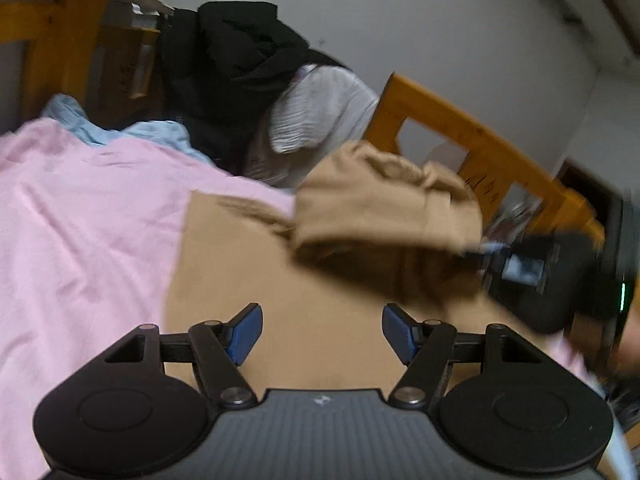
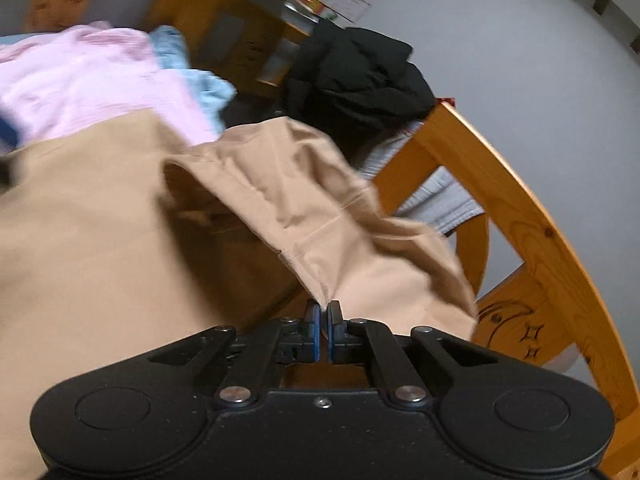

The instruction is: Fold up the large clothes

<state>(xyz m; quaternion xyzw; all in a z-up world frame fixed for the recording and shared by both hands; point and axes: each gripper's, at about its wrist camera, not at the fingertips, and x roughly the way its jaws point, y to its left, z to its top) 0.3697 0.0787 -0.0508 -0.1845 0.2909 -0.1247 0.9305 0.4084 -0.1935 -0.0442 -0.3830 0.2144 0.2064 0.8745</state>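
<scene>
A large tan garment lies spread on a pink sheet. My left gripper is open and empty, just above the flat tan cloth. My right gripper is shut on an edge of the tan garment and holds that part lifted and bunched above the flat part. In the left wrist view the right gripper comes in from the right, with the lifted tan fold hanging from it.
A pile of black clothes and a white ribbed garment lie at the far end of the bed. A light blue cloth lies by the pink sheet. An orange wooden bed frame runs along the right side.
</scene>
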